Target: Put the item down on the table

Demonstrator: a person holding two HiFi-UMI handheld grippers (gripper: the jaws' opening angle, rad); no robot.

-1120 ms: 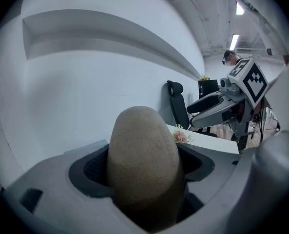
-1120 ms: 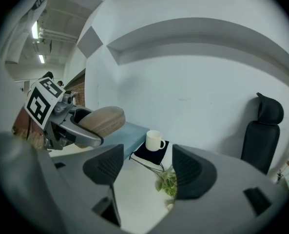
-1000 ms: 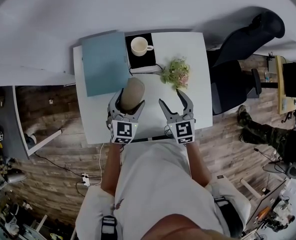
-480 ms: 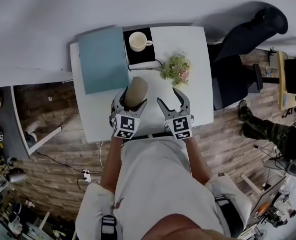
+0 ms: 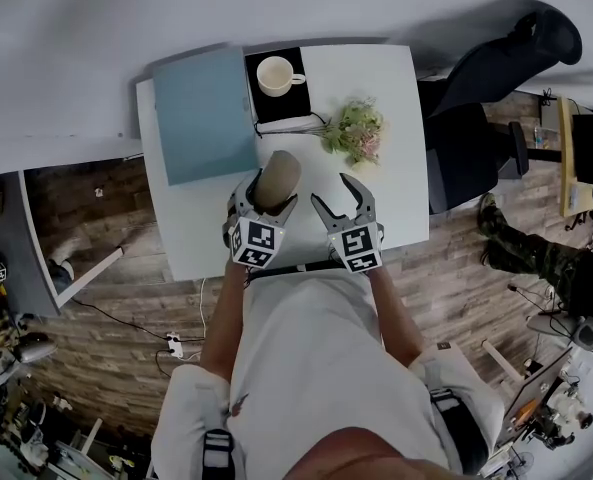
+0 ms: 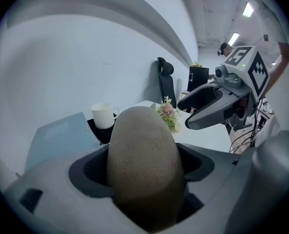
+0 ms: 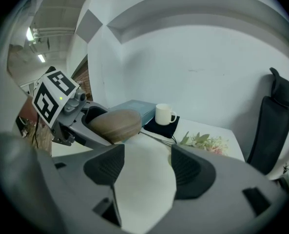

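Head view: white table, wood floor; left hand-held gripper pinches brown item, right hand-held gripper spread

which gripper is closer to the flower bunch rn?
Right. The right gripper, open and empty, is just on the person's side of the flower bunch. The left gripper, shut on the brown item, is farther off, to the bunch's left.

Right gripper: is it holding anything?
No, the right gripper has its jaws apart, with only bare table showing between them.
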